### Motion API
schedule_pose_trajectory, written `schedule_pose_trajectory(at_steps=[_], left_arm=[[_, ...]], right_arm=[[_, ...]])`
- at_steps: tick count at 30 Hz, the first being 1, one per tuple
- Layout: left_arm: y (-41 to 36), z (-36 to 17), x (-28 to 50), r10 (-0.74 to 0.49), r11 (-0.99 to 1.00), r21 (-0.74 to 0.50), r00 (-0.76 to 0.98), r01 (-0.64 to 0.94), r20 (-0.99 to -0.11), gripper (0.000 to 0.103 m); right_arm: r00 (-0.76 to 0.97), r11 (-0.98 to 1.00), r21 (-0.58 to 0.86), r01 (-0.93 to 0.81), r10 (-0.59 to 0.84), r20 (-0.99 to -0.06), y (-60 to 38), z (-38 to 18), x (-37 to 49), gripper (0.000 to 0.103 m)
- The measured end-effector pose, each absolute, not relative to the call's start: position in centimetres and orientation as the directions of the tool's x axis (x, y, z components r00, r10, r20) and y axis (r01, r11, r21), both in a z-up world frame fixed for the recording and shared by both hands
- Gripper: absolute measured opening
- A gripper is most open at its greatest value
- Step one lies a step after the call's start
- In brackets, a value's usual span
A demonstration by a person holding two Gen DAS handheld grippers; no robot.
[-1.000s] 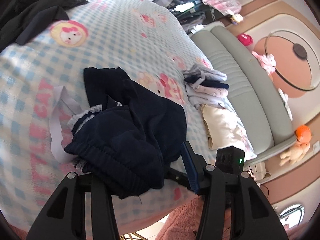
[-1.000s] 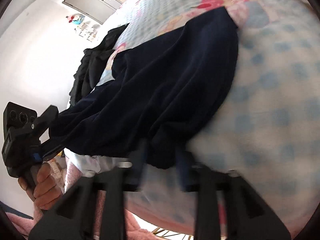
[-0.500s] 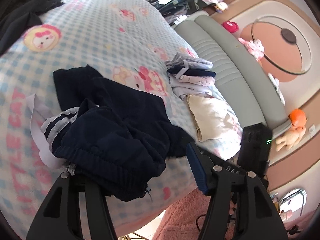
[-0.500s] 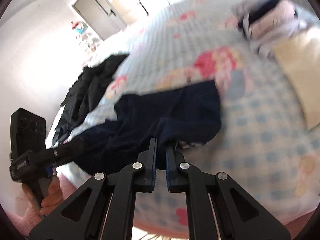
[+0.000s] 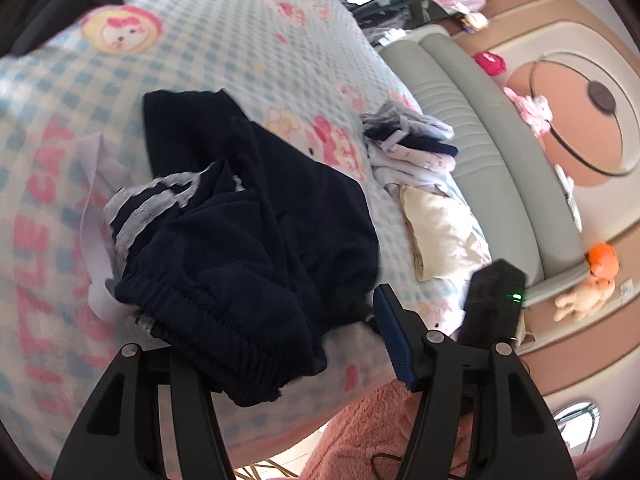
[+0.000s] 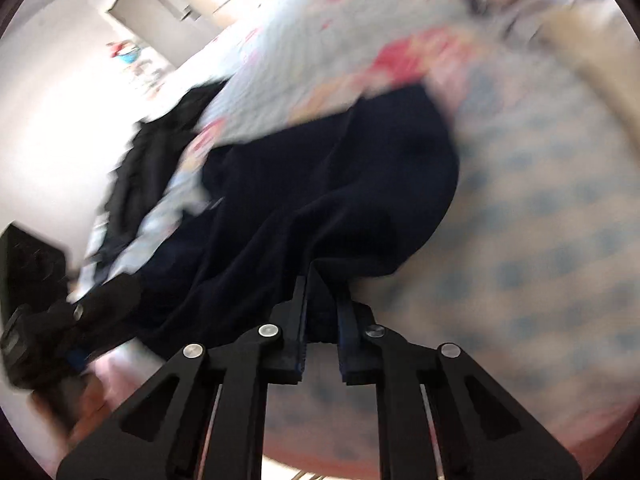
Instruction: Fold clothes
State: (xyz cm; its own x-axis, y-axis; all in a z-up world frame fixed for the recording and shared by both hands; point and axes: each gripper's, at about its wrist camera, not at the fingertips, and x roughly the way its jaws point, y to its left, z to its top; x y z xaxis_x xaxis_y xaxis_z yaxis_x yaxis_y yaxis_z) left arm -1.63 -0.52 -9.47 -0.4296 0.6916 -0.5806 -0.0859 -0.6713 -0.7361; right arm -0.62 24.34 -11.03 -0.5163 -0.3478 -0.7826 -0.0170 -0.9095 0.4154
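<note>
On a checked bedspread (image 5: 208, 40) lies a crumpled navy garment (image 5: 256, 240), its edge pinched by the right gripper (image 6: 322, 300) while the left gripper (image 5: 276, 344) hangs unclenched, so the thin pinch may slip.

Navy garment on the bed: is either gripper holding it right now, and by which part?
The right gripper is shut on the navy garment, pinching a fold at its near edge. The left gripper stands open, holding nothing.
</note>
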Motion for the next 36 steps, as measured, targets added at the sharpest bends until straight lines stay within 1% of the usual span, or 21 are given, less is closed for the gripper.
schedule_pose_trajectory(at_steps=[3,6,7,9,10,13,14,16,18,19,21,22,24,26,28,29,30,32,34,35,36], left_arm=[[-0.9,-8.7,-1.4,0.698,-0.659,-0.745,-0.450,-0.099,-0.557,0.061],[-0.6,-7.8,-1.5,0.666,-0.704,-0.698,-0.459,-0.130,-0.587,0.061],[-0.5,-7.4,-1.6,0.645,-0.731,-0.668,-0.463,-0.140,-0.608,0.061],[-0.3,-5.5,-1.6,0.531,-0.831,-0.533,-0.513,-0.159,-0.675,0.061],[-0.4,-4.2,-1.5,0.473,-0.872,-0.455,-0.551,-0.181,-0.688,0.060],[-0.7,-2.6,-2.3,0.416,-0.906,-0.377,-0.581,-0.194,-0.700,0.059],[-0.9,-2.2,-2.6,0.399,-0.914,-0.355,-0.589,-0.197,-0.703,0.056],[-1.3,-1.9,-3.2,0.372,-0.926,-0.335,-0.591,-0.177,-0.716,0.039],[-1.6,-3.7,-3.7,0.323,-0.942,-0.317,-0.566,-0.112,-0.759,0.032],[-1.7,-4.6,-4.0,0.297,-0.949,-0.305,-0.551,-0.080,-0.780,0.032],[-1.4,-6.8,-3.9,0.350,-0.929,-0.362,-0.486,-0.073,-0.801,0.032],[-1.4,-7.7,-3.8,0.390,-0.912,-0.404,-0.458,-0.071,-0.799,0.035],[-1.3,-8.5,-3.8,0.418,-0.897,-0.437,-0.432,-0.061,-0.799,0.036],[-1.7,-8.6,-3.7,0.412,-0.897,-0.441,-0.442,-0.042,-0.797,0.036],[-2.7,-8.4,-3.6,0.438,-0.872,-0.489,-0.456,-0.007,-0.775,0.039],[-3.2,-8.3,-3.4,0.420,-0.873,-0.488,-0.474,0.023,-0.774,0.042],[-3.7,-8.2,-3.2,0.393,-0.876,-0.479,-0.494,0.056,-0.775,0.048],[-4.1,-8.4,-3.0,0.368,-0.882,-0.465,-0.504,0.078,-0.781,0.049],[-4.0,-9.1,-3.2,0.412,-0.864,-0.499,-0.476,0.065,-0.777,0.049],[-3.8,-9.5,-3.2,0.437,-0.856,-0.515,-0.461,0.051,-0.773,0.049],[-3.5,-9.8,-3.2,0.458,-0.850,-0.526,-0.445,0.034,-0.769,0.049]], right_arm=[[-0.560,-0.930,0.366,-0.037,-0.284,-0.779,25.4,-9.7,-0.4,0.007],[-0.588,-0.937,0.346,-0.053,-0.251,-0.769,26.4,-8.6,0.0,0.007],[-0.597,-0.940,0.337,-0.058,-0.238,-0.766,26.6,-8.3,0.2,0.007],[-0.605,-0.942,0.331,-0.063,-0.227,-0.763,26.7,-7.8,0.3,0.007],[-0.612,-0.941,0.331,-0.068,-0.223,-0.759,26.9,-7.5,0.4,0.007],[-0.639,-0.949,0.304,-0.088,-0.180,-0.748,27.4,-6.5,0.5,0.007],[-0.648,-0.950,0.295,-0.099,-0.163,-0.744,27.7,-6.2,0.5,0.007],[-0.657,-0.950,0.285,-0.126,-0.135,-0.741,28.5,-5.9,0.2,0.007],[-0.624,-0.945,0.293,-0.146,-0.142,-0.769,29.1,-6.6,-0.4,0.007],[-0.594,-0.944,0.294,-0.152,-0.151,-0.790,29.4,-7.3,-0.7,0.009],[-0.539,-0.944,0.294,-0.149,-0.171,-0.825,29.5,-8.6,-0.8,0.011],[-0.519,-0.944,0.295,-0.149,-0.179,-0.836,29.7,-9.2,-0.7,0.012],[-0.512,-0.932,0.329,-0.152,-0.210,-0.833,30.4,-9.6,-0.3,0.014],[-0.523,-0.912,0.379,-0.157,-0.249,-0.815,31.5,-9.6,0.2,0.018],[-0.537,-0.888,0.426,-0.174,-0.277,-0.797,32.9,-9.1,0.4,0.022],[-0.537,-0.883,0.432,-0.186,-0.277,-0.797,33.4,-9.0,0.3,0.022],[-0.527,-0.889,0.413,-0.197,-0.259,-0.809,33.5,-8.9,0.2,0.022],[-0.507,-0.907,0.369,-0.203,-0.225,-0.832,33.4,-9.0,0.0,0.022],[-0.503,-0.897,0.399,-0.192,-0.259,-0.825,33.1,-9.6,0.1,0.022],[-0.498,-0.885,0.426,-0.185,-0.290,-0.817,33.0,-9.9,0.1,0.024],[-0.495,-0.879,0.441,-0.183,-0.305,-0.814,32.8,-10.2,0.1,0.032]])
